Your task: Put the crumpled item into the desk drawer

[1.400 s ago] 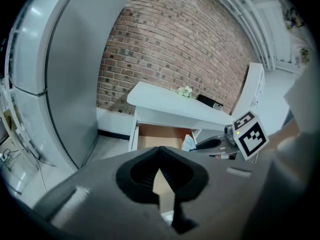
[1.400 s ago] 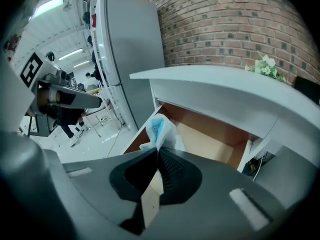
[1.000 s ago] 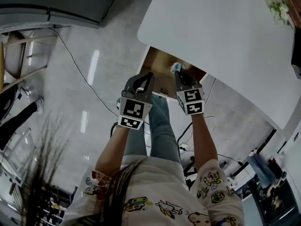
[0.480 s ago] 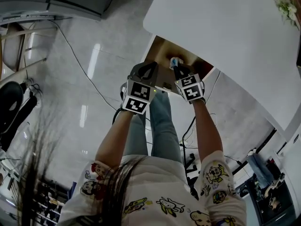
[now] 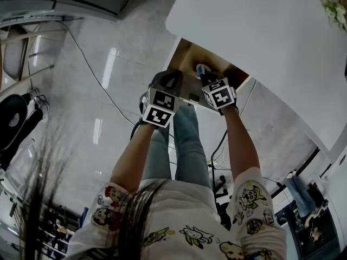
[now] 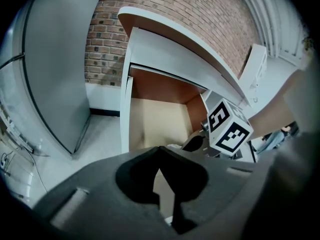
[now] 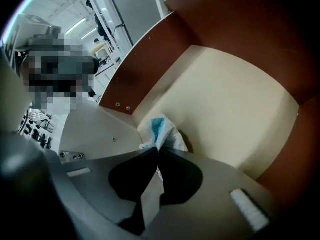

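Note:
The desk drawer (image 5: pixel 184 57) stands pulled out from under the white desk (image 5: pixel 260 42), with a cream floor (image 7: pixel 225 99) and brown walls. My right gripper (image 5: pixel 204 80) is shut on the crumpled item (image 5: pixel 201 69), a white and blue wad. In the right gripper view the crumpled item (image 7: pixel 161 131) sticks out past the closed jaw tips of that gripper (image 7: pixel 158 149), just above the drawer floor near its front left corner. My left gripper (image 5: pixel 172 80) hovers at the drawer's front edge, shut and empty; its own view shows the left gripper (image 6: pixel 159 150) with tips together, the drawer (image 6: pixel 160 119) beyond them.
Grey tiled floor (image 5: pixel 108 64) with a cable (image 5: pixel 89 69) lies left of the desk. A grey cabinet (image 6: pixel 55 69) stands left of the drawer, a brick wall (image 6: pixel 165 9) behind. The right gripper's marker cube (image 6: pixel 227 126) shows beside the drawer. The person's legs are below.
Both grippers have moved forward to the drawer. The right one has carried the crumpled item in over the drawer's floor.

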Action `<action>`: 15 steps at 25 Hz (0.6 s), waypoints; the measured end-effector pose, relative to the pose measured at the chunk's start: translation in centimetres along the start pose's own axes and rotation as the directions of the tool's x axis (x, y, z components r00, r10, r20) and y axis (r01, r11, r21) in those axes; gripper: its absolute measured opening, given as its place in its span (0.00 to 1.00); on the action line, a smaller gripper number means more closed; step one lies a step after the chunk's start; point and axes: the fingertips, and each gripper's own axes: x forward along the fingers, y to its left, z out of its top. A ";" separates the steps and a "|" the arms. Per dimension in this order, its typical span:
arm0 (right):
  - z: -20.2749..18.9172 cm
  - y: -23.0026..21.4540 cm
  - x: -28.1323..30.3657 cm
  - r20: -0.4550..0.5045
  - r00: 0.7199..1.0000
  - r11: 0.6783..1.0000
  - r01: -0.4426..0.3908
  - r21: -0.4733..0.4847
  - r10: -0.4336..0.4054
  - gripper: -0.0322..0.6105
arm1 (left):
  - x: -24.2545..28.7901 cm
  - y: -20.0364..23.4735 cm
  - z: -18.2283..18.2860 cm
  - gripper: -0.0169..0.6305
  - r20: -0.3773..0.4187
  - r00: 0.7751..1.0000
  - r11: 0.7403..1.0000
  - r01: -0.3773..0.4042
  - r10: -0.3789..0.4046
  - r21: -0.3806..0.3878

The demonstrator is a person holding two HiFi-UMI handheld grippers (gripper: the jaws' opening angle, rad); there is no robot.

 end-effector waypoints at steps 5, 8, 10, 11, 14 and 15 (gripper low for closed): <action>-0.9 0.2 0.2 -0.038 0.999 0.999 -0.031 0.016 0.031 0.09 | 0.1 -0.2 0.1 0.02 -0.001 1.000 1.000 0.001 -0.001 0.001; -1.1 0.3 0.0 -0.031 0.998 0.998 -0.047 0.031 0.048 0.12 | 0.2 -0.4 0.2 0.02 0.001 1.000 1.000 0.002 -0.002 0.003; -1.0 0.5 -0.1 -0.021 0.998 0.998 -0.059 0.039 0.060 0.14 | 0.2 -0.3 0.2 0.02 0.002 1.000 1.000 -0.001 0.001 0.002; -0.9 0.6 -0.1 -0.016 0.998 0.997 -0.063 0.042 0.063 0.15 | 0.2 -0.2 0.2 0.02 0.002 1.000 1.000 -0.003 0.003 0.002; -0.6 0.6 -0.5 -0.003 0.998 0.997 -0.066 0.049 0.066 0.17 | 0.1 0.1 0.5 0.02 0.007 1.000 1.000 -0.013 0.013 -0.001; -0.7 0.7 -0.7 -0.001 0.998 0.996 -0.067 0.051 0.067 0.17 | 0.0 0.1 0.6 0.02 0.010 1.000 1.000 -0.015 0.015 -0.002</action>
